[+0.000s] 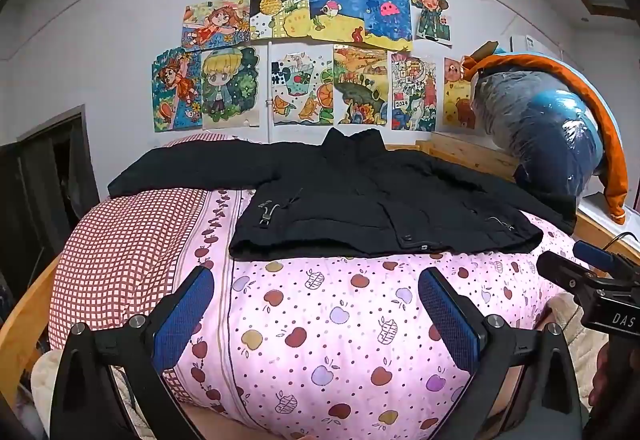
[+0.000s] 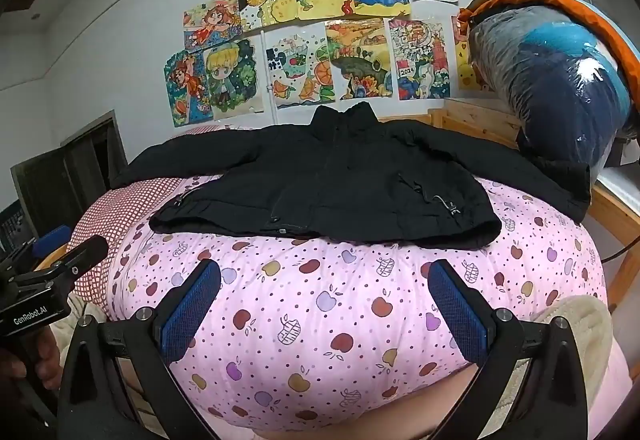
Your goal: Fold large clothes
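Observation:
A black jacket lies flat and front up on the pink apple-print quilt, collar toward the wall, both sleeves spread out sideways. It also shows in the right wrist view. My left gripper is open and empty, hovering over the quilt short of the jacket's hem. My right gripper is open and empty too, also short of the hem. The right gripper shows at the right edge of the left wrist view; the left gripper shows at the left edge of the right wrist view.
A red checked pillow lies left on the bed. A wooden bed frame runs behind. A plastic-wrapped blue and orange bundle stands at the right, on the jacket's right sleeve end. Drawings cover the wall.

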Motion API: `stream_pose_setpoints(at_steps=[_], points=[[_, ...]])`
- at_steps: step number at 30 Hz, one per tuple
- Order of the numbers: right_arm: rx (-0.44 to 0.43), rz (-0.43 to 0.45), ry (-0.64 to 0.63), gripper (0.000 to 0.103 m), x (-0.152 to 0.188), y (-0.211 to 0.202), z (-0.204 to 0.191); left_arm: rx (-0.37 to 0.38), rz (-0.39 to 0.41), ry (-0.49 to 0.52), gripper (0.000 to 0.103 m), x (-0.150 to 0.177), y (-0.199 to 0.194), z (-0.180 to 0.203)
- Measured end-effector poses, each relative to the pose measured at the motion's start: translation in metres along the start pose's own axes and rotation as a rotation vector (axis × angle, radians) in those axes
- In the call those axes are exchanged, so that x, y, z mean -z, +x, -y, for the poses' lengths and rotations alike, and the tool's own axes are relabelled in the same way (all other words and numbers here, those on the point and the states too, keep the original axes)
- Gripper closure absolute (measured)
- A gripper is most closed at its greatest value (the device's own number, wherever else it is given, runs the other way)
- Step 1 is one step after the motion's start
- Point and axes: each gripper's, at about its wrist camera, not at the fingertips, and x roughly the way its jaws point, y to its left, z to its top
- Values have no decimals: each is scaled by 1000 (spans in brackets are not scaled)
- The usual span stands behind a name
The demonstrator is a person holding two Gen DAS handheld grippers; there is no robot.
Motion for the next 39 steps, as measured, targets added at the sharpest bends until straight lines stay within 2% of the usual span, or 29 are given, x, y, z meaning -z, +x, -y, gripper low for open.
stream_pose_setpoints(at_steps=[39], points=[[-2, 1, 3, 1, 2, 0, -3, -1, -3, 1, 0, 0, 0, 0]])
